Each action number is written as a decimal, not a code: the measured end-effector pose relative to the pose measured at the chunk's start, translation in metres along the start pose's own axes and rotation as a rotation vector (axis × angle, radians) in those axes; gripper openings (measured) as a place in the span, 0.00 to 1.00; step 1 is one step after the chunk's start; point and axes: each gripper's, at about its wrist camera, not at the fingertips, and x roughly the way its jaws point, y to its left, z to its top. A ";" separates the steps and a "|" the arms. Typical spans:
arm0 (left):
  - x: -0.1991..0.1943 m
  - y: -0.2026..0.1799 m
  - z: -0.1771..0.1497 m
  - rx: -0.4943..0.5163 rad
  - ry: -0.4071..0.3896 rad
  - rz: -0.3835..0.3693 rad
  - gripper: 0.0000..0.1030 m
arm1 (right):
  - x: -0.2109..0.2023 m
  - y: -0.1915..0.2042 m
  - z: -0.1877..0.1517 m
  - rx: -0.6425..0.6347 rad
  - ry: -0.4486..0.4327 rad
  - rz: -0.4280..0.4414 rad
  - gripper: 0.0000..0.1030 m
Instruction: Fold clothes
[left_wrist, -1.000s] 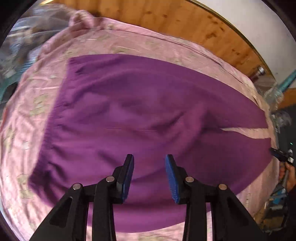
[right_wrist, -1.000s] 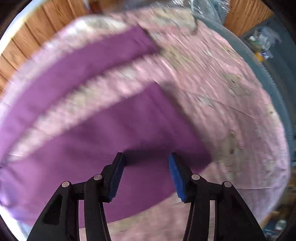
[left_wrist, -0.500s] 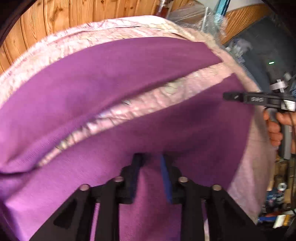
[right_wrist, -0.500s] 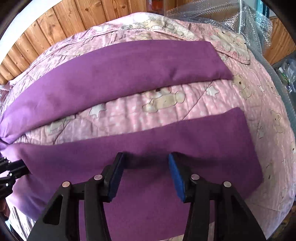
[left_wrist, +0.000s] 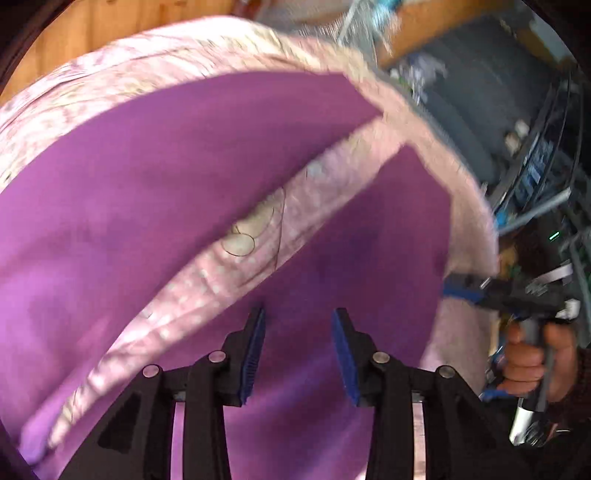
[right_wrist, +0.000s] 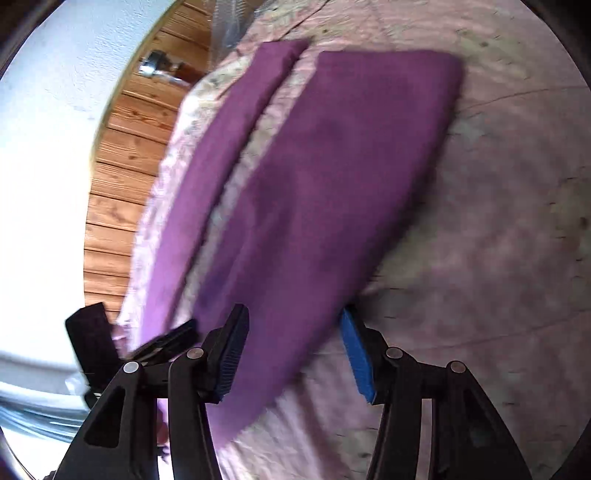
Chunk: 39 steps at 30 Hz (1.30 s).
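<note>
I count 1 pair of purple trousers (left_wrist: 155, 206) spread flat on 1 pink patterned quilt (left_wrist: 258, 229), its 2 legs lying side by side with a strip of quilt showing between them. My left gripper (left_wrist: 298, 350) hangs over the nearer leg with its 2 blue pads (left_wrist: 255, 354) spread apart and nothing between them. In the left wrist view I also see my right gripper (left_wrist: 461, 290) at the far edge of that leg, held by 1 hand (left_wrist: 532, 365). From the right wrist view, the right gripper (right_wrist: 291, 354) has its 2 fingers wide apart, straddling the edge of the nearer leg; the cloth runs between them, but I see no pinch on it. Wooden wall panelling (right_wrist: 122, 206) runs behind the quilt. Both views are blurred.
</note>
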 end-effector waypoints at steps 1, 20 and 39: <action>0.001 0.000 0.000 0.007 -0.012 -0.008 0.38 | 0.002 0.002 0.000 0.005 -0.015 0.016 0.48; -0.027 0.005 -0.006 0.027 -0.008 0.085 0.11 | -0.048 0.030 -0.005 -0.205 -0.114 -0.423 0.32; -0.079 0.057 -0.118 -0.386 -0.183 0.174 0.44 | 0.054 0.049 0.121 -0.560 0.163 -0.487 0.41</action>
